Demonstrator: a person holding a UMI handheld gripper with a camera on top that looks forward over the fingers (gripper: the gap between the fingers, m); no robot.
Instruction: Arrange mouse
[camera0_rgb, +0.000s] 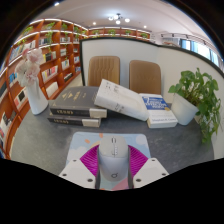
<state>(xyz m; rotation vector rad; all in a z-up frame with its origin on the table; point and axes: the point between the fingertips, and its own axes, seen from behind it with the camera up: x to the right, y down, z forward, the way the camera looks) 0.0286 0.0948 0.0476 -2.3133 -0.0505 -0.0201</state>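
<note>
So the hand-held gripper (113, 170) has its two pale fingers clamped onto a small white computer mouse (113, 153), magenta pads (93, 158) pressed against either side of it (looks like a snug grip, no gap I can make out). The mouse sits nose-forward right between the fingers, over a light grey rectangular mat (110, 138) lying on the grey worktop (40, 150); whether it's touching the mat or lifted a bit, I can't tell. Using the mouse as the anchor: just beyond it and a little to the left is a stack of dark hardcover books (76, 104), and leaning on that stack, straight beyond the mouse, is a tilted white box (122, 99). Beyond and to the right of the mouse lies a flat book with a blue cover (156, 103), and further right a leafy green plant in a white pot (194, 98). Far left of the mouse stands a white vase with pale pink flowers (33, 82). Well behind all that are two tan chairs (104, 70) against a white wall, with wooden bookshelves (55, 50) full of books running along the left.
</note>
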